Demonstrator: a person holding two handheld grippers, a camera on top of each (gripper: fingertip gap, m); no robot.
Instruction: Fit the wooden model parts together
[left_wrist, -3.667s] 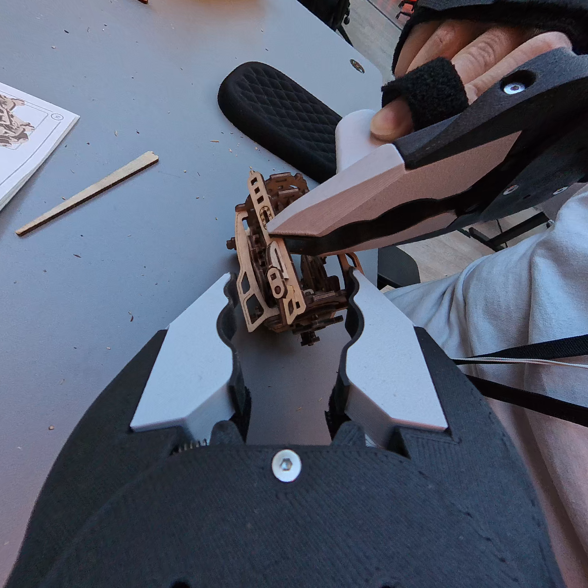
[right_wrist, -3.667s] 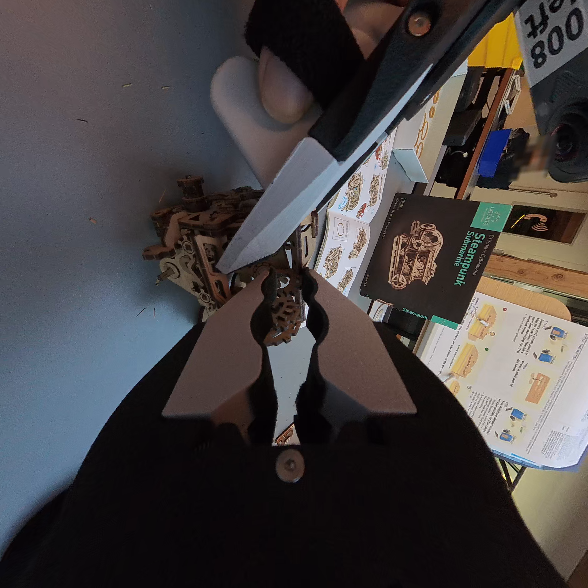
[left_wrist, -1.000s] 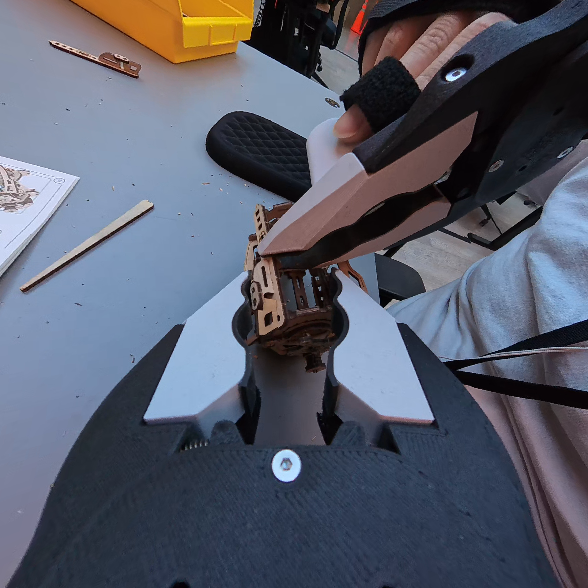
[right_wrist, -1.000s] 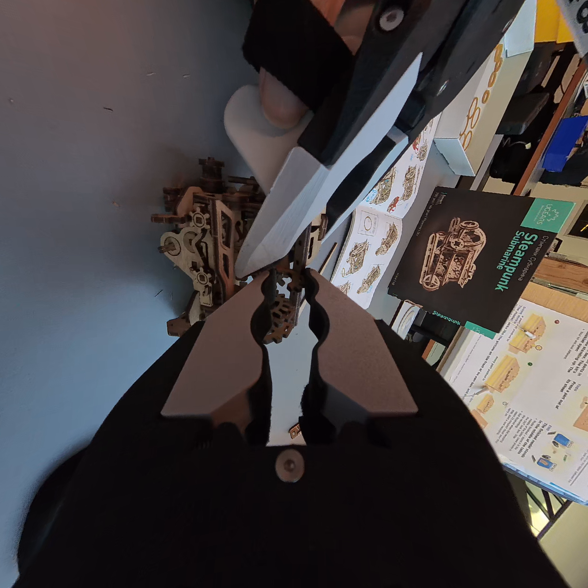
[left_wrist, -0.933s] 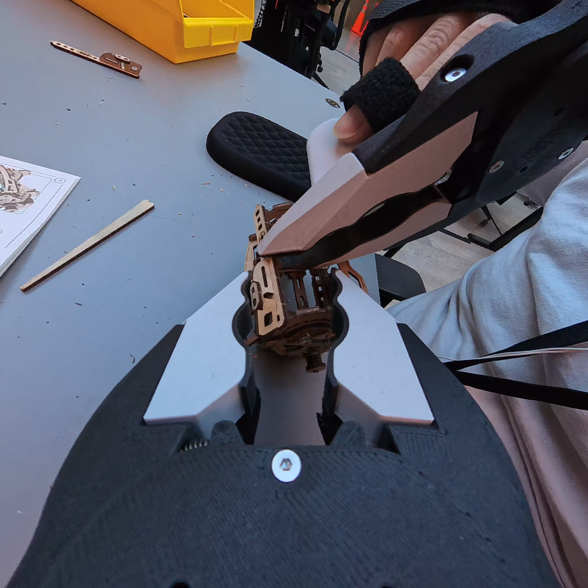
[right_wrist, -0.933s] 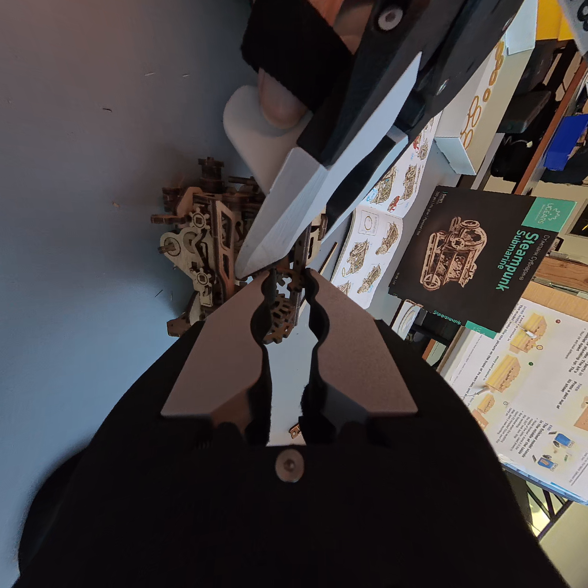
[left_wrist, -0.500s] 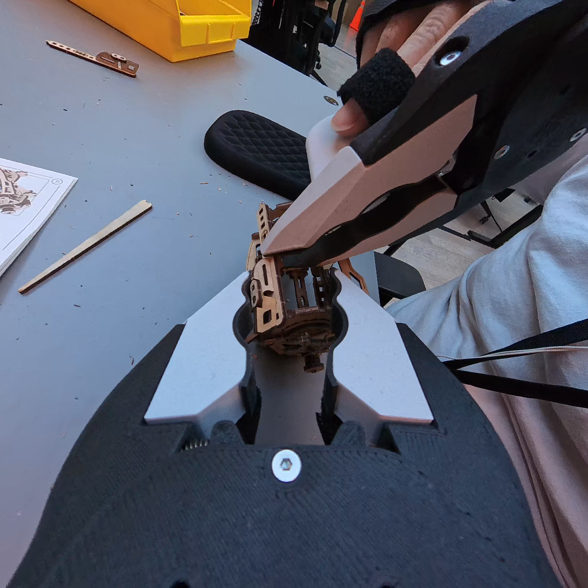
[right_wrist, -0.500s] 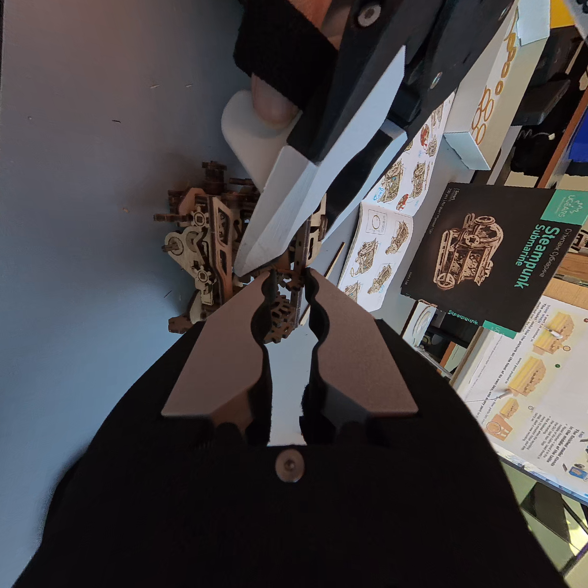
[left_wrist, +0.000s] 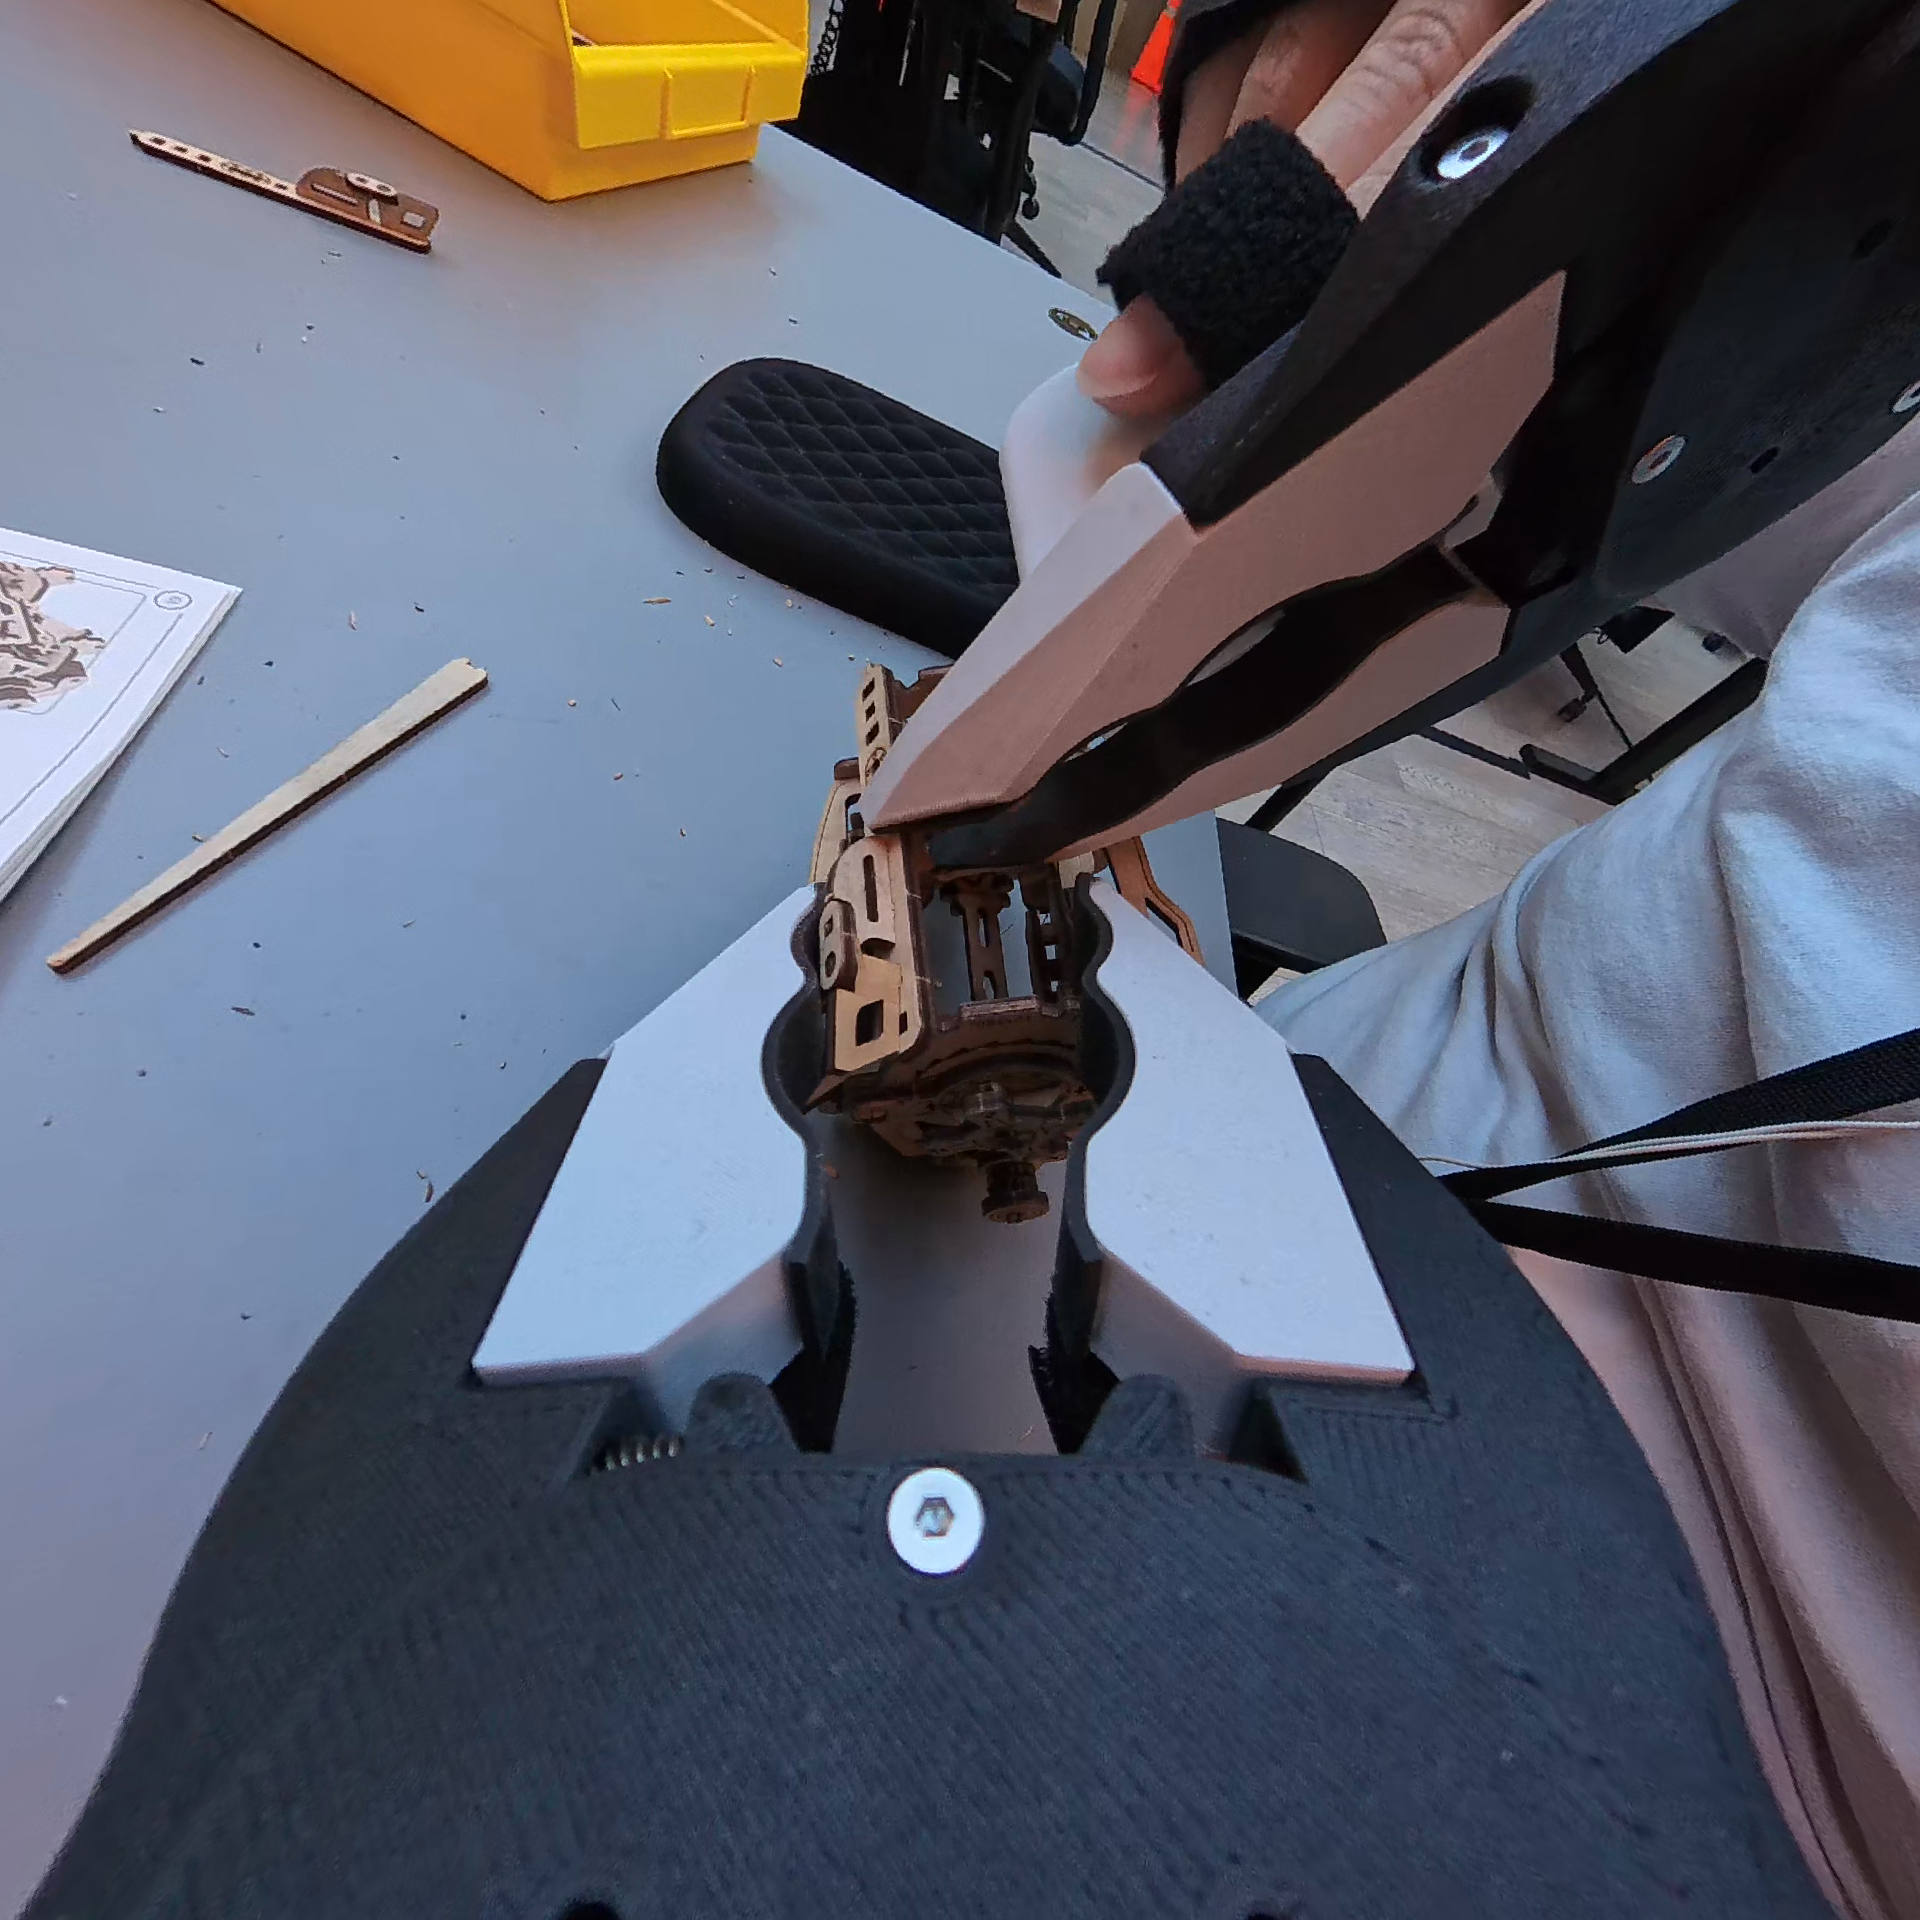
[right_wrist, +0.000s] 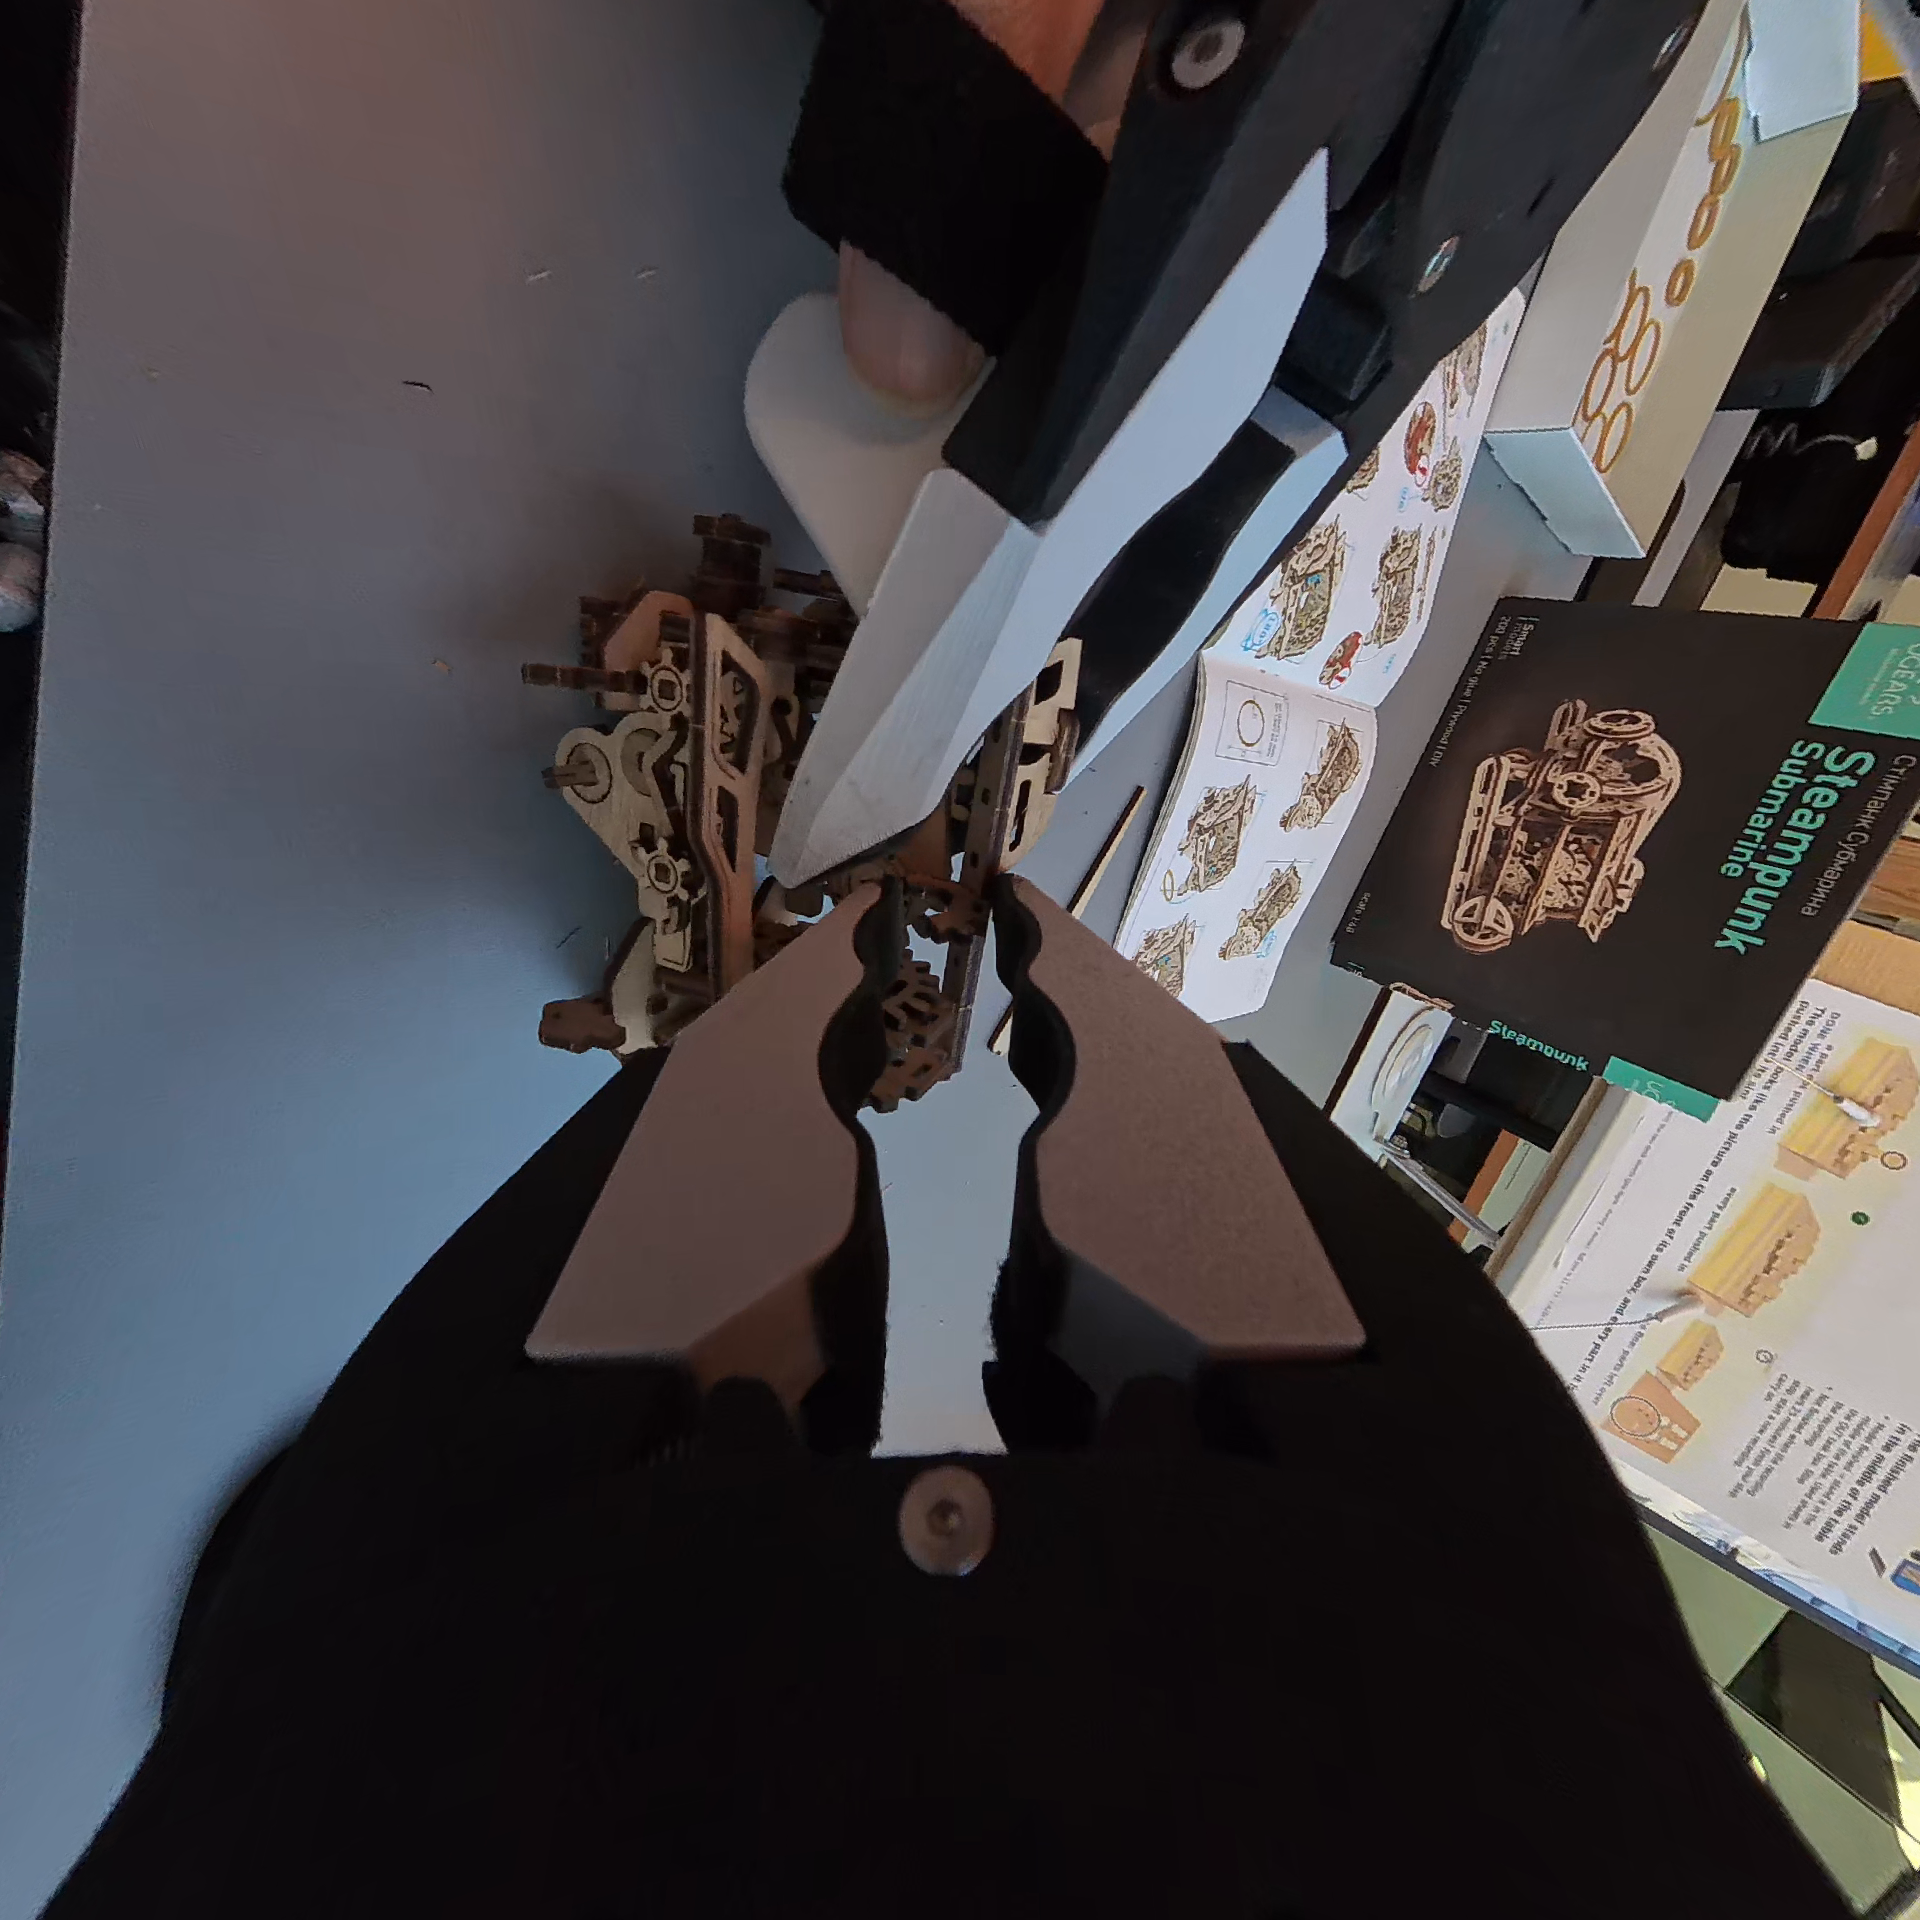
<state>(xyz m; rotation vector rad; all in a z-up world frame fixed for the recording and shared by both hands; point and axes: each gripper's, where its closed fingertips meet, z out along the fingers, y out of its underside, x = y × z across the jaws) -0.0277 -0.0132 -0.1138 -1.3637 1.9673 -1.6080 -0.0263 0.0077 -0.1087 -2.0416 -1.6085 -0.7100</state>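
Grey table (left_wrist: 312, 436); wooden model (left_wrist: 935, 997) between left gripper (left_wrist: 945, 935) fingers.

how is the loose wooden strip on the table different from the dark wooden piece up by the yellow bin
The wooden strip is pale, plain and long; the dark wooden piece is brown and shorter, with cut-out holes and a wider end. The strip lies nearer the left gripper; the dark piece lies beside the yellow bin. Both lie flat on the table, untouched.
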